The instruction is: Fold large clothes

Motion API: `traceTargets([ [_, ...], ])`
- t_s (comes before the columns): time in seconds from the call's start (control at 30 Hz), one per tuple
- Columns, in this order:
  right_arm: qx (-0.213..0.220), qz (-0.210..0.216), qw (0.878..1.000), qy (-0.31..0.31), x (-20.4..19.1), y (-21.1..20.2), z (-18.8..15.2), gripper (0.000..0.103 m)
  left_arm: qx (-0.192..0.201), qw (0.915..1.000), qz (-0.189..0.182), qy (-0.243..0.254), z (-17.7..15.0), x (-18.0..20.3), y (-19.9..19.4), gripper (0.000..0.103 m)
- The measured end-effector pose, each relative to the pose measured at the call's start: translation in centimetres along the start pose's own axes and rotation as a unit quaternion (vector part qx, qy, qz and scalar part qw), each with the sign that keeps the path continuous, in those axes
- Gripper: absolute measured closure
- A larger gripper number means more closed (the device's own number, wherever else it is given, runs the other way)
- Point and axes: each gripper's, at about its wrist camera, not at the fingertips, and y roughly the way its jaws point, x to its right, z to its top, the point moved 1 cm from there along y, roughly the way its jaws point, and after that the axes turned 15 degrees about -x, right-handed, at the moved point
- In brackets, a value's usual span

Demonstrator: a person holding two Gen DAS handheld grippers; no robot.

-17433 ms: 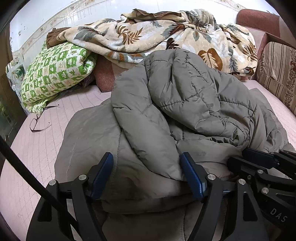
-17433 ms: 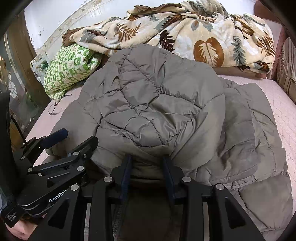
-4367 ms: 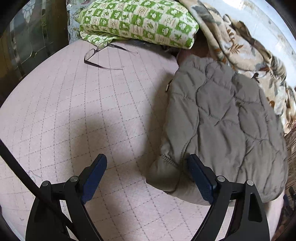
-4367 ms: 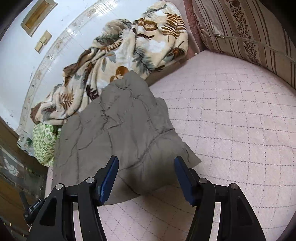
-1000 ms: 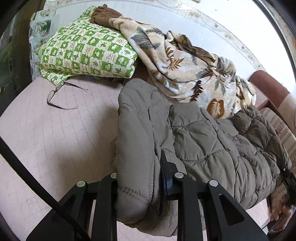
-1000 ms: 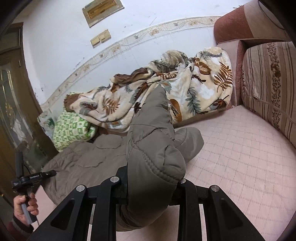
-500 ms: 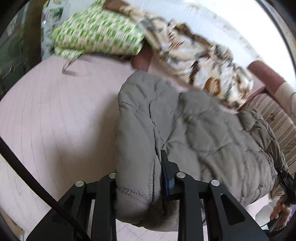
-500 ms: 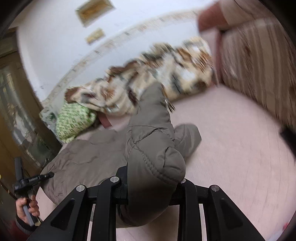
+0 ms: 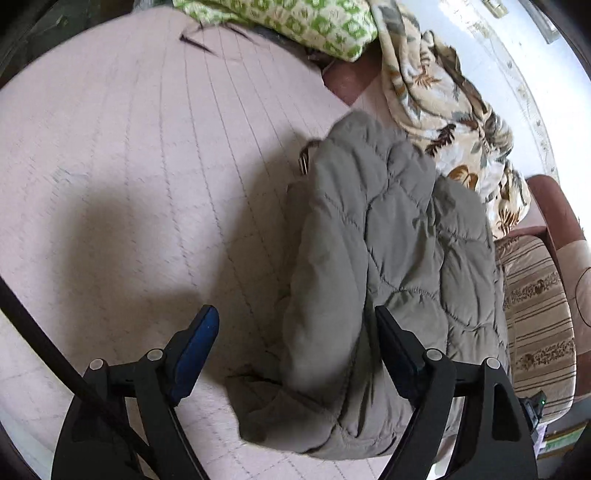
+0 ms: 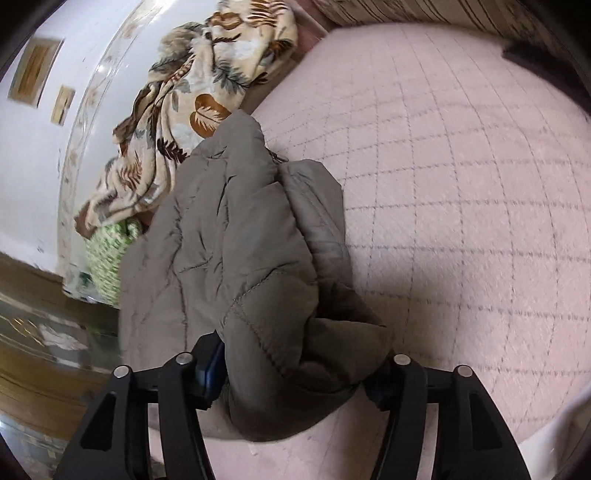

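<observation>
Left tool (image 9: 295, 332): its jaws have just been opening and are now standing wide, the blue-padded fingers straddling the jacket's corner without pressing it.
Right tool (image 10: 295, 363): its jaws have just been opening; a puffy fold is sitting between them, and whether the pads are pressing it I cannot tell.
Jacket (image 9: 388, 236): grey-olive, quilted, padded, lying folded in a thick bundle on the bed.
Bed (image 9: 129, 166): wearing a pink cover stitched in diamonds.
Pillow (image 9: 295, 22): green-and-cream checked, lying at the far edge.
Blanket (image 10: 192, 88): cream, leaf-printed, heaped beyond the jacket.
</observation>
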Motion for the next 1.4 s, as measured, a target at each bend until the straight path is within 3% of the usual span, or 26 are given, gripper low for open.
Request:
traceTargets([
  [0.2,0.005,0.034,0.999,0.018,1.0,-2.4,-1.3,0.035,0.099,0.9916,0.083,-0.002,-0.1,-0.6,-4.6,0.019],
  [0.33,0.018,0.056,0.997,0.057,2.7,-3.8,-1.7,0.035,0.141,0.9865,0.084,0.004,-0.1,0.2,-6.2,0.02],
  [0.47,0.091,0.011,0.991,0.097,4.3,-7.2,-1.9,0.034,0.165,0.9804,0.092,0.057,0.0,4.2,-6.4,0.019],
  [0.57,0.162,-0.073,0.984,0.013,0.2,-9.3,-1.9,0.034,0.172,0.9731,0.099,0.117,0.2,8.8,-6.1,0.019],
  [0.63,0.187,-0.103,0.975,-0.065,-4.3,-9.4,-1.9,0.034,0.164,0.9666,0.103,0.167,0.2,12.9,-4.5,0.019],
  [0.77,0.188,-0.165,0.949,-0.191,-11.7,-6.2,-0.3,0.034,0.142,0.9494,0.139,0.243,-0.1,19.2,-0.2,0.019],
  [0.8,0.181,-0.181,0.943,-0.212,-13.1,-4.7,0.3,0.035,0.133,0.9437,0.153,0.261,0.0,20.8,1.3,0.019],
  [0.9,0.172,-0.212,0.931,-0.242,-15.0,-1.2,2.2,0.035,0.106,0.9369,0.169,0.287,0.4,23.0,4.7,0.019],
  [1.07,0.132,-0.272,0.921,-0.245,-14.0,3.7,5.7,0.035,0.063,0.9461,0.173,0.267,2.3,23.3,9.0,0.019],
  [1.23,0.084,-0.279,0.932,-0.214,-11.2,6.6,8.1,0.035,0.027,0.9523,0.163,0.257,3.7,22.1,11.7,0.014],
  [1.4,0.077,-0.296,0.928,-0.212,-11.0,8.0,8.7,0.034,0.012,0.9567,0.159,0.244,4.5,21.4,13.0,0.007],
])
